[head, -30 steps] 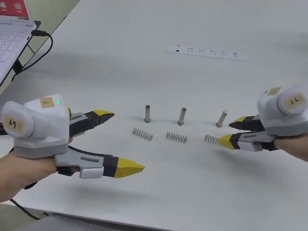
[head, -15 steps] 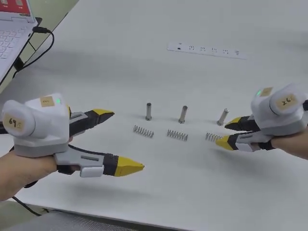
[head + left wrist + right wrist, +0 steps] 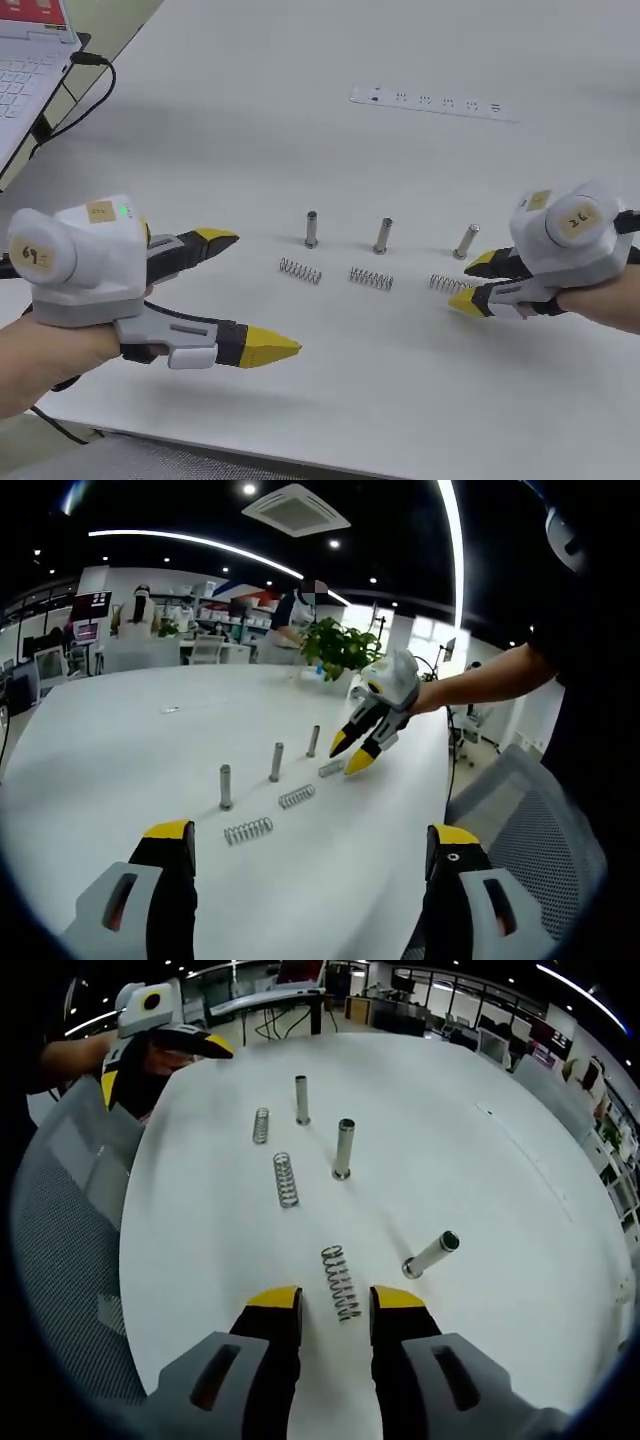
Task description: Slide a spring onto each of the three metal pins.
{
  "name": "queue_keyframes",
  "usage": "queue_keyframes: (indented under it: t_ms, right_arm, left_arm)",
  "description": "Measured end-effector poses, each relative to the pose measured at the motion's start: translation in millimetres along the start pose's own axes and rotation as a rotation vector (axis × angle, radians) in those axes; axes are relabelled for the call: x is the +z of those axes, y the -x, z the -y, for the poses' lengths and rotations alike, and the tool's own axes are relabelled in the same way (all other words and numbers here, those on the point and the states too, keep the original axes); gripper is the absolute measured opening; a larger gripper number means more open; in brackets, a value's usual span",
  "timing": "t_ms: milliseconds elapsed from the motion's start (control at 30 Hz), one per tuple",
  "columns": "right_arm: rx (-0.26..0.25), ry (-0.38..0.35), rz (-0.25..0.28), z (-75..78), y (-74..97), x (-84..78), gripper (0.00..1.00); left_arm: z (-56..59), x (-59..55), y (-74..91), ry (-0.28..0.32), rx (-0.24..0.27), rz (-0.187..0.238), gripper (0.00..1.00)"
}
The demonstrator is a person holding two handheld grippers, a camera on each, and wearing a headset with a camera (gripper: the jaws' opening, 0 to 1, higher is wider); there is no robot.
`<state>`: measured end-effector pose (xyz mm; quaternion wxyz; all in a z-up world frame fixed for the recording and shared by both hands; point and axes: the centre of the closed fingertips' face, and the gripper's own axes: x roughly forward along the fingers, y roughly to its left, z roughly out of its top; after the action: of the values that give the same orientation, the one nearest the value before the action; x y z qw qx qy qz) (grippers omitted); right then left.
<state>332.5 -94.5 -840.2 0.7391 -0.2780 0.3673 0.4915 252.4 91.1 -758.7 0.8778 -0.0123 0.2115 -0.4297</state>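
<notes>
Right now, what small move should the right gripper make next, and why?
Probably ease the right gripper forward a little and close it on the nearest spring. Its jaws stand slightly apart, the spring's near end lies between the tips, not yet gripped, and the pin beside it carries no spring.

Bright, even light comes from ceiling strips (image 3: 200,542). The white table (image 3: 250,90) carries soft shadows, and those of the pins (image 3: 384,235) are faint. The head view is sharp. Both gripper views bend strongly toward their edges, where detail smears.
</notes>
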Motion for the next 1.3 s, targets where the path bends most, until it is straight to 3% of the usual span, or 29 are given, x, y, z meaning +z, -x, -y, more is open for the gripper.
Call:
queue_keyframes:
  t_ms: [633, 833, 1300]
  right_arm:
    - [0.005, 0.005, -0.033, 1.6, -10.5, -7.1, 0.15]
    - [0.003, -0.001, -0.042, 1.1, -10.1, -7.9, 0.09]
    - [-0.003, 0.014, -0.028, -4.6, -2.1, -5.3, 0.08]
  left_arm:
    - [-3.2, 1.9, 4.3, -0.001, 0.009, 0.002, 0.93]
    - [-1.4, 0.6, 3.6, -0.003, 0.004, -0.005, 0.93]
    - [0.3, -1.3, 1.8, -0.012, -0.003, -0.019, 0.92]
